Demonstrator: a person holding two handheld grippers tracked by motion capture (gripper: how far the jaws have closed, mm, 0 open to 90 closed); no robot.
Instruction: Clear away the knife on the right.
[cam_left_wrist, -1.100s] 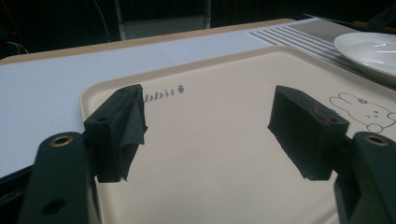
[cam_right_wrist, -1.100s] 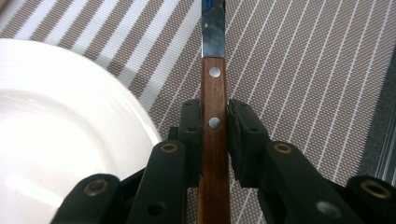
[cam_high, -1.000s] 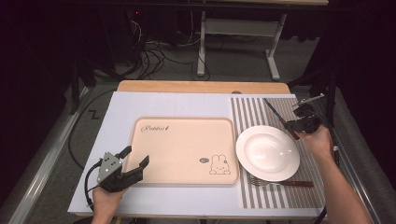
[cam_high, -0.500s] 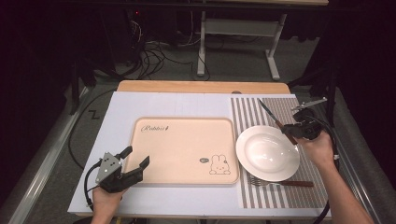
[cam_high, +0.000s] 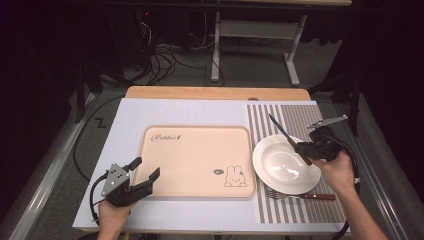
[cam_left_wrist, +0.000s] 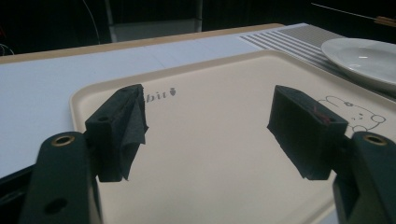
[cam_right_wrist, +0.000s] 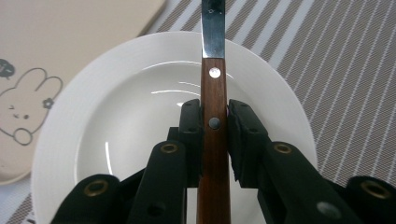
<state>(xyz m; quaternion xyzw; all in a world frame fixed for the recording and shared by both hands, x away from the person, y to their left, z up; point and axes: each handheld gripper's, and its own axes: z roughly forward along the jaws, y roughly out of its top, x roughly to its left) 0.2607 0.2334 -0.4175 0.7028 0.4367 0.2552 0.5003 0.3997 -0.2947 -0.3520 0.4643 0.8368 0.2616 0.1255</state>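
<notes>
Since a second ago only the right hand has shifted, carrying the knife in over the plate's rim. Left gripper (cam_high: 142, 176) rests spread at the tray's (cam_high: 197, 132) 7 o'clock, idle. Plate (cam_high: 280, 172) sits at the tray's 3 o'clock. Right gripper (cam_high: 303, 149) pinches the knife (cam_high: 281, 130) by its wooden handle, keeping the blade clear, pointing toward 11 o'clock.

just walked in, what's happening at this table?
A person holds a gripper in each hand. The right gripper is shut on the brown wooden handle of a steel table knife, held above the round white plate on the striped grey placemat. A wooden-handled fork lies beside the plate's near rim. The left gripper is open, at the near left corner of the beige rabbit-print tray.
</notes>
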